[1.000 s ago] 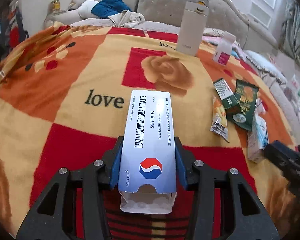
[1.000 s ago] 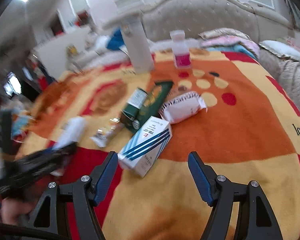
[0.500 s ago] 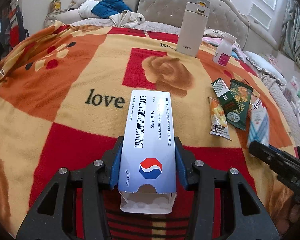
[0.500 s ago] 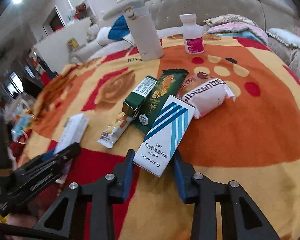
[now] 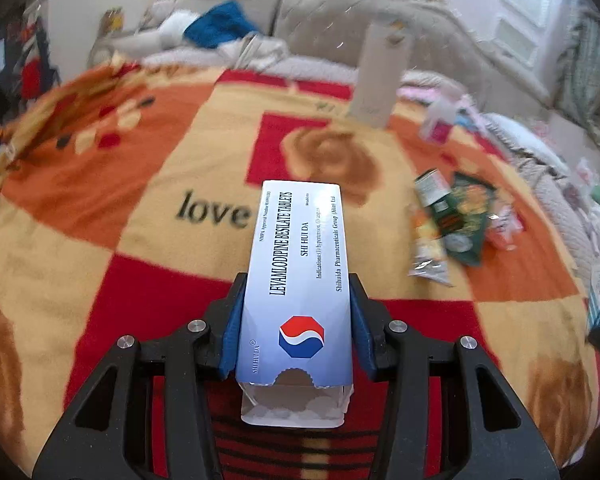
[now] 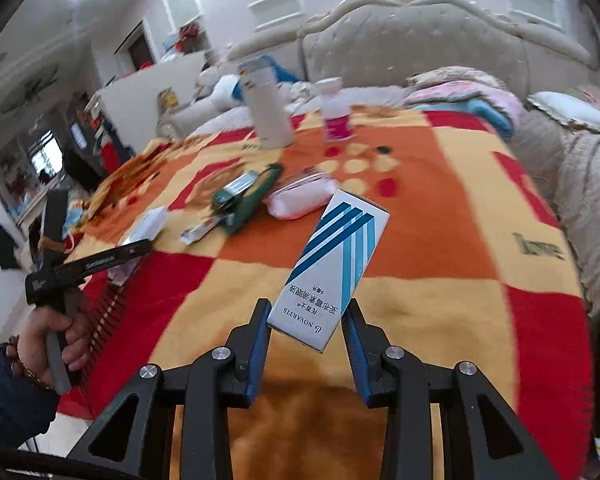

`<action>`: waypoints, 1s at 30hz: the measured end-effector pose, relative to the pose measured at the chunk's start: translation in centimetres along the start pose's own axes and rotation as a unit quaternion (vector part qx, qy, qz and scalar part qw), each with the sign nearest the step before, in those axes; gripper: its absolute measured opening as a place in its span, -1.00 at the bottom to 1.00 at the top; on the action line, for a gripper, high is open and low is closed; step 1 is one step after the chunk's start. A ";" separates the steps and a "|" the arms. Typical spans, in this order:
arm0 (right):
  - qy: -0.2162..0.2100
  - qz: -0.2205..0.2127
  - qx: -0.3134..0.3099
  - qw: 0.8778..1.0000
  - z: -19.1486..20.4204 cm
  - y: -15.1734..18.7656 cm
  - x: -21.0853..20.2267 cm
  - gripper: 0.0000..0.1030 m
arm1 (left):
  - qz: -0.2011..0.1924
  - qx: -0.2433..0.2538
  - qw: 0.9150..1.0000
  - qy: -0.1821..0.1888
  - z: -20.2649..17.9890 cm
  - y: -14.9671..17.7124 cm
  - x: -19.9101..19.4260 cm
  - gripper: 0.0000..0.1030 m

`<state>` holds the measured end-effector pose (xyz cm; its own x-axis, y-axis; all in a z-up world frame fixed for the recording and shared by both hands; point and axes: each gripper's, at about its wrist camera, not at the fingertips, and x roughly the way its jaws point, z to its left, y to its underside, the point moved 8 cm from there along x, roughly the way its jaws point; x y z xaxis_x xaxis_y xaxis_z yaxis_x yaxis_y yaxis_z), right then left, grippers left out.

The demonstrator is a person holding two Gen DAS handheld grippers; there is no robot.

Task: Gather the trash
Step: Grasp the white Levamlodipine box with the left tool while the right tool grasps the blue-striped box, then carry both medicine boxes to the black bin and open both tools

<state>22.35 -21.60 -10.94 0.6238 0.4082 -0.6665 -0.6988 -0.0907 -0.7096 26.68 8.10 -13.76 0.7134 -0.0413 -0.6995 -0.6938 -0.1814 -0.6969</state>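
My left gripper point(image 5: 296, 320) is shut on a white tablet box point(image 5: 300, 272) with a red and blue logo, held above the blanket. My right gripper point(image 6: 306, 332) is shut on a white box with blue stripes point(image 6: 332, 268), lifted clear of the blanket and tilted. A small pile of trash lies on the blanket: a green carton point(image 6: 236, 192), a dark green wrapper point(image 6: 256, 196), a white packet point(image 6: 300, 200) and a snack wrapper point(image 6: 204, 230). The pile also shows at the right of the left wrist view point(image 5: 452, 224). The left gripper shows in the right wrist view point(image 6: 88, 264).
A checked orange, red and yellow blanket point(image 5: 148, 184) covers the bed. A white flask point(image 6: 268, 112) and a pill bottle with a pink label point(image 6: 336, 114) stand near the far edge. A tufted headboard point(image 6: 420, 40) and pillows lie behind. The blanket's near edge drops to the floor.
My right gripper has lifted the striped box off the blanket and drawn back from the pile. My left gripper has kept hold of the tablet box and shifted slightly.
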 end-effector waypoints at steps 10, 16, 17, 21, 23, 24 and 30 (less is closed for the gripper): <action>0.032 -0.034 0.011 0.999 -4.3 0.4 -4.3 -0.33 | -0.020 0.057 0.996 0.058 -10.1 0.5 -5.0 -0.14; 0.037 -0.070 0.043 0.996 -7.5 0.6 -8.1 -0.33 | -0.003 0.082 0.992 0.098 -17.4 2.2 -5.5 -0.14; 0.039 -0.075 0.047 0.995 -7.9 0.7 -8.6 -0.33 | -0.002 0.090 0.990 0.106 -19.1 2.5 -5.7 -0.14; 0.052 -0.086 0.071 0.992 -10.3 1.4 -10.6 -0.33 | -0.001 0.128 0.983 0.133 -24.5 3.4 -6.5 -0.14; 0.062 -0.090 0.082 0.991 -11.7 2.0 -11.7 -0.33 | -0.002 0.148 0.978 0.149 -27.4 4.2 -7.0 -0.14; 0.068 -0.091 0.088 0.990 -12.3 2.2 -12.2 -0.33 | 0.001 0.156 0.975 0.158 -28.8 4.5 -7.1 -0.14; 0.110 -0.111 0.136 0.978 -16.9 4.3 -16.0 -0.33 | 0.005 0.196 0.960 0.199 -36.0 6.3 -7.7 -0.14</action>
<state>15.29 -43.84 -7.20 0.8097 0.1830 -0.5575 -0.5867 0.2358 -0.7747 20.35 -28.12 -7.05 0.6335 -0.4271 -0.6452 -0.6290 0.2012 -0.7509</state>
